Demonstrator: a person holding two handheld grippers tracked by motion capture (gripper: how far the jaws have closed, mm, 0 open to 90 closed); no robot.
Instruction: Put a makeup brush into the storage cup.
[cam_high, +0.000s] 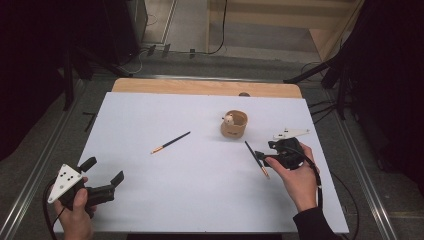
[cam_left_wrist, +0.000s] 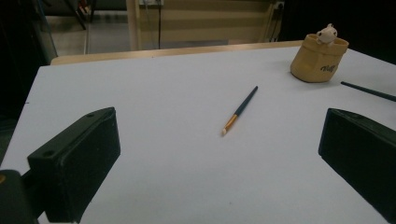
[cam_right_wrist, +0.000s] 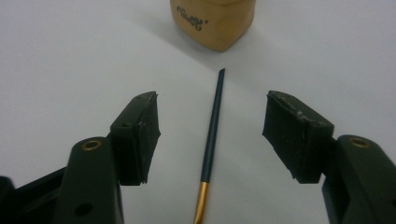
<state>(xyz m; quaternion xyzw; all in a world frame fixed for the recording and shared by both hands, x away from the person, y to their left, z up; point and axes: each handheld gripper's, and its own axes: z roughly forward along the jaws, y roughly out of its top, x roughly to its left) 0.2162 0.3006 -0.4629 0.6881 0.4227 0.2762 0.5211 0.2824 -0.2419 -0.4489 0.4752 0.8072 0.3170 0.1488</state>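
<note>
Right gripper view puts the near paintbrush (cam_right_wrist: 212, 135) flat on the white table (cam_right_wrist: 70, 56), between the spread jaws of the right gripper (cam_right_wrist: 210, 135), touching neither. So thin a handle could roll or pivot if one pad lands first. A slide forward might nudge the tan cup (cam_right_wrist: 215, 21). The left gripper (cam_high: 104, 176) waits spread apart.

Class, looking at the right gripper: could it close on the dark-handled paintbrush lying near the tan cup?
Probably yes: the right gripper is open, its jaws stand either side of the dark-handled paintbrush, with nothing between.
</note>
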